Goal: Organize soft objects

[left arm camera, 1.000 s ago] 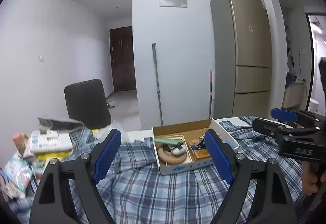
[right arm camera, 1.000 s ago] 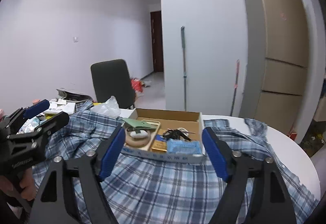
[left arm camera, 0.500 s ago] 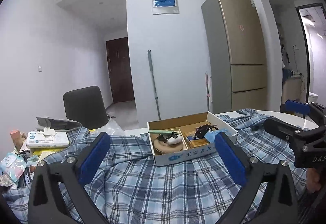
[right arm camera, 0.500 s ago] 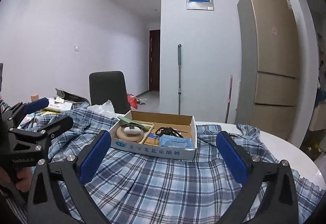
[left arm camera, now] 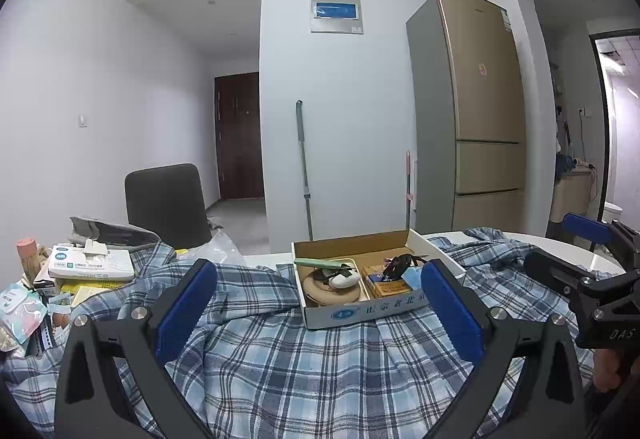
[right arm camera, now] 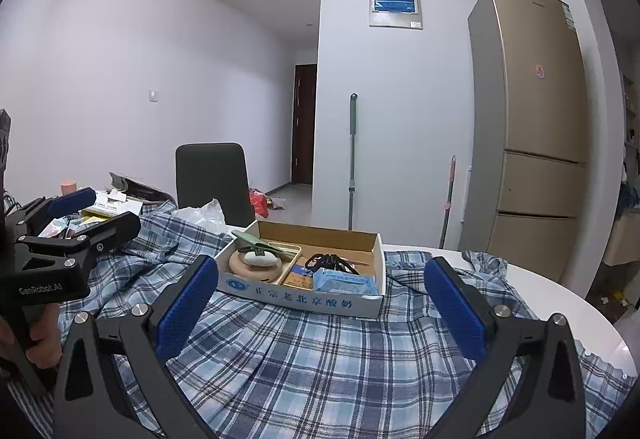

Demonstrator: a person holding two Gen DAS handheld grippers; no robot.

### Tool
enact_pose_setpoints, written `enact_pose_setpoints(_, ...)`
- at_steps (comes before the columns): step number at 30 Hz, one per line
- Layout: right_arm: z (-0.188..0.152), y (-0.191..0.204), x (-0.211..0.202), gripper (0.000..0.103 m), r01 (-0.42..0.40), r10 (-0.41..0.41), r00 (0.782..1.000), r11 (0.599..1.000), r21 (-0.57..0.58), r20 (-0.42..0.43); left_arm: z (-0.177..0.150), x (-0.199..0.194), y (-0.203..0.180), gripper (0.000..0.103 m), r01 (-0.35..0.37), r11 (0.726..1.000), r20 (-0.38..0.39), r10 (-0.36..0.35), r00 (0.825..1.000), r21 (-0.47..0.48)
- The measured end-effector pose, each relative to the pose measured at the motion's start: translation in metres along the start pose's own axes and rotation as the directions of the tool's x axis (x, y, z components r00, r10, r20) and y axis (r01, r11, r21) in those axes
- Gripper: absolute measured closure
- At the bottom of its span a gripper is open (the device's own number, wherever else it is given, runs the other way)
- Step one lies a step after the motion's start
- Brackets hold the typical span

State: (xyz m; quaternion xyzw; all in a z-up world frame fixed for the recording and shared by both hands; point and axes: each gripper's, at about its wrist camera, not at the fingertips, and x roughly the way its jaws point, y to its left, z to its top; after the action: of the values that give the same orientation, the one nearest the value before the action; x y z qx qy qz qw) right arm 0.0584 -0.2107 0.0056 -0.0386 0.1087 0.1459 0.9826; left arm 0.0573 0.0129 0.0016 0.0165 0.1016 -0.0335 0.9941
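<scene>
A blue and white plaid shirt (left arm camera: 320, 363) lies spread over the round white table, also in the right wrist view (right arm camera: 320, 355). A shallow cardboard box (left arm camera: 360, 313) of small items sits on the shirt; it shows in the right wrist view (right arm camera: 304, 299) too. My left gripper (left arm camera: 320, 307) is open and empty, low over the shirt in front of the box. My right gripper (right arm camera: 320, 307) is open and empty, also low over the shirt. Each gripper shows in the other's view, the right (left arm camera: 580, 255) and the left (right arm camera: 92, 211).
Tissue box, packets and clutter (left arm camera: 88, 267) crowd the table's left side. A black chair (left arm camera: 166, 203) stands behind the table. A gold fridge (left arm camera: 480, 111) and a mop (left arm camera: 304, 167) stand by the far wall. The bare table edge (right arm camera: 560, 299) shows at right.
Both grippers have lowered and levelled out over the shirt, so the views tilted up toward the room. Their jaws stay open.
</scene>
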Motion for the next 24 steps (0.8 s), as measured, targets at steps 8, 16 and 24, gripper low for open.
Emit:
enact_pose_setpoints(8, 0.0008, 0.0001, -0.0014, 0.000, -0.004, 0.004, 1.000, 1.000, -0.006, 0.002, 0.0007, -0.0022, -0.0010, 0.000, 0.003, 1.000, 0.008, -0.003, 1.000, 0.001)
enact_pose_setpoints(16, 0.0018, 0.0006, -0.0005, 0.000, -0.008, 0.008, 1.000, 1.000, -0.005, -0.001, 0.0007, -0.0052, -0.0022, 0.000, -0.022, 1.000, 0.020, 0.022, 1.000, 0.006)
enact_pose_setpoints(24, 0.0015, 0.0014, -0.0001, 0.000, -0.013, 0.012, 1.000, 1.000, -0.006, -0.002, 0.0011, -0.0083, -0.0017, 0.000, -0.010, 1.000, 0.037, 0.010, 0.999, 0.011)
